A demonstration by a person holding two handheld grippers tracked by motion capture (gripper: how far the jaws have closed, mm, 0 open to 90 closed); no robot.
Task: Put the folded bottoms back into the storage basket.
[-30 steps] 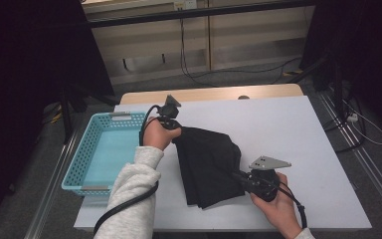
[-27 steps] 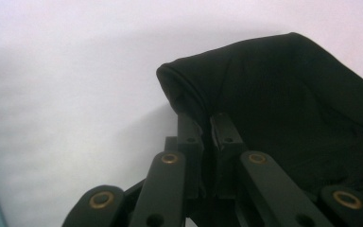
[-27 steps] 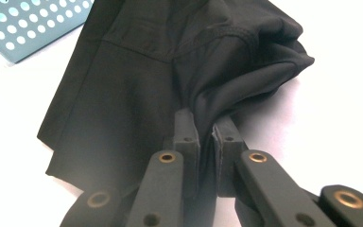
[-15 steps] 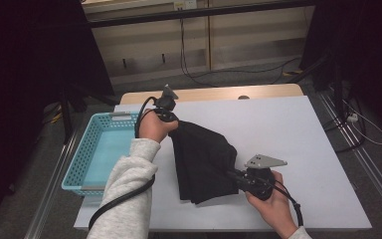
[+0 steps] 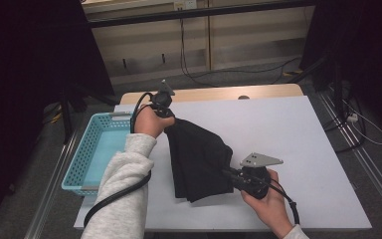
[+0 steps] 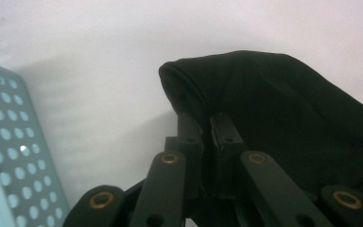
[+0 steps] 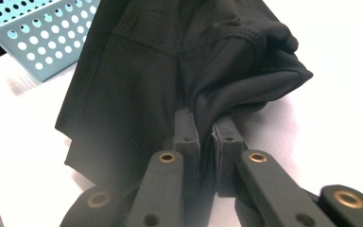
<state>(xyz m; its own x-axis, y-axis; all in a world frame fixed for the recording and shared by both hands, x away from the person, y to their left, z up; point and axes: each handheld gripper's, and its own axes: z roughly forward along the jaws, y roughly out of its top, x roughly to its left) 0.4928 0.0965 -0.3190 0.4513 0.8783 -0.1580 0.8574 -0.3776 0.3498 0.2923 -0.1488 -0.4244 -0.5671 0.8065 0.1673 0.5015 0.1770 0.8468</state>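
Observation:
A folded black garment (image 5: 199, 159) hangs and lies across the white table (image 5: 288, 134). My left gripper (image 5: 171, 119) is shut on its upper corner, lifted off the table near the basket. In the left gripper view the jaws pinch the black cloth (image 6: 274, 109) at its folded edge, gripper (image 6: 207, 125). My right gripper (image 5: 227, 174) is shut on the garment's right edge, low over the table. In the right gripper view the jaws clamp a bunched fold of the black cloth (image 7: 170, 61), gripper (image 7: 207, 123).
A light blue perforated basket (image 5: 87, 154) stands at the table's left edge, also seen as the basket (image 7: 33, 33) and the basket (image 6: 4, 151). A wooden strip (image 5: 209, 93) runs along the table's far side. Cables lie on the floor behind.
My left gripper has risen with the garment's corner, pulling the cloth up and stretching it. The right gripper has stayed in place, still clamped on the other edge.

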